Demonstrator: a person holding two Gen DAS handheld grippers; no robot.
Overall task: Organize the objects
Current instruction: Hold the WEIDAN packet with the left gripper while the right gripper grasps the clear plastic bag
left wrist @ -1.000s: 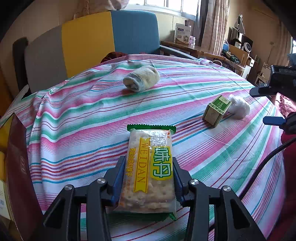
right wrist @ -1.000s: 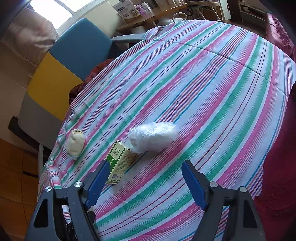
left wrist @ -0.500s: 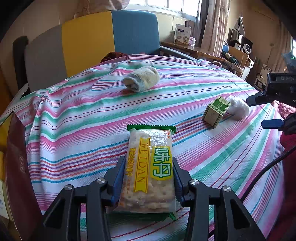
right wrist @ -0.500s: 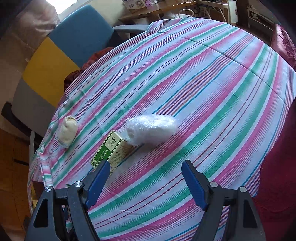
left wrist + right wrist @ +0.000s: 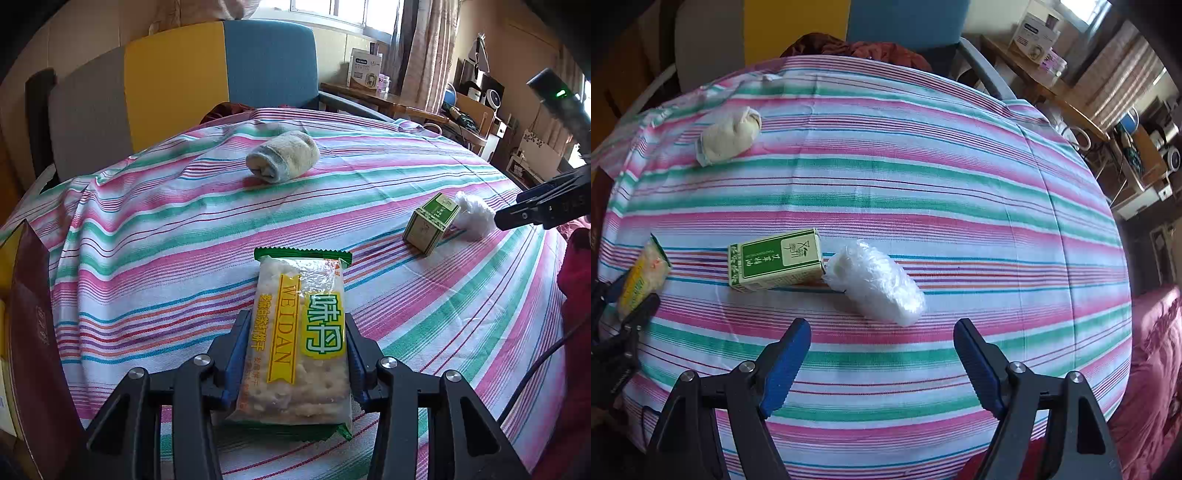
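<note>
Cloth in pink, green, white and blue stripes covers the whole surface, which carries four loose things. Behind its far edge stands a padded chair with grey, yellow and blue back panels. At the near edge, the left gripper has its jaws clamped on the sides of a clear cracker packet with green ends and a yellow label, which lies flat with its far end pointing toward the middle of the surface; in the right wrist view the same packet shows at the left edge. The right gripper hangs over the near right part of the surface with its blue-padded jaws wide apart and nothing between them, pointing steeply down. Just beyond its jaws lies a white crinkled plastic roll, touching one end of a small green-and-cream cardboard box lying on its side. Both sit toward the right edge as the left wrist view shows them. Well apart from these, near the far left edge, rests a rolled cream-and-grey towel, also seen near the far edge in the left wrist view.
</note>
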